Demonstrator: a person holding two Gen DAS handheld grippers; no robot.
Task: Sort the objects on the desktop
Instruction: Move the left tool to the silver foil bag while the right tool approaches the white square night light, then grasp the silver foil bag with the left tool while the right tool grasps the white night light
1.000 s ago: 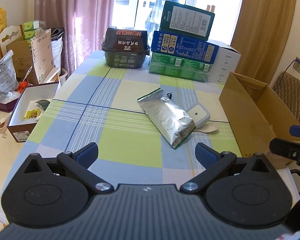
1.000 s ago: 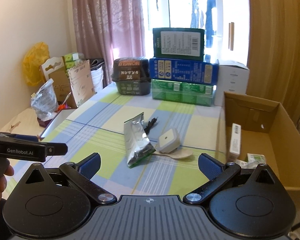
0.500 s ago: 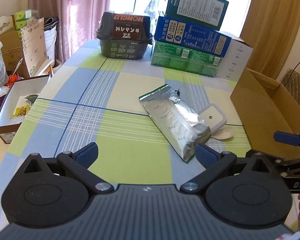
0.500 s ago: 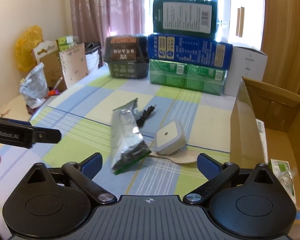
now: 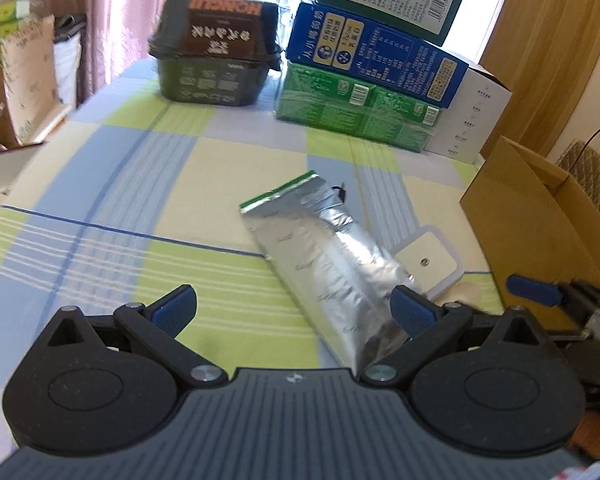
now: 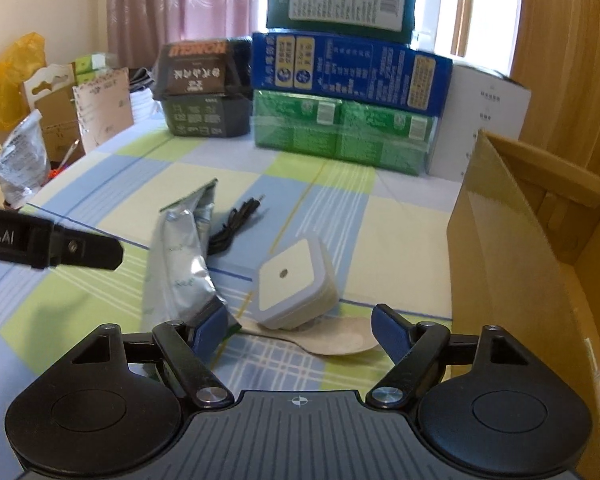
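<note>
Fingers of the right gripper [image 6: 296,326] spread wide and empty, straddling the white square device [image 6: 294,284] just ahead on the wooden spoon [image 6: 332,344], while the foil pouch [image 5: 332,268] runs lengthwise toward the equally open left gripper [image 5: 294,310], cardboard box [image 6: 516,240] beside.

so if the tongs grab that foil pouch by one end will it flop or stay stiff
The foil pouch would probably sag: it looks creased and partly flattened, so soft rather than rigid. The shiny film may be slippery. Its low end leans against the white cube, so lifting might nudge it.
</note>
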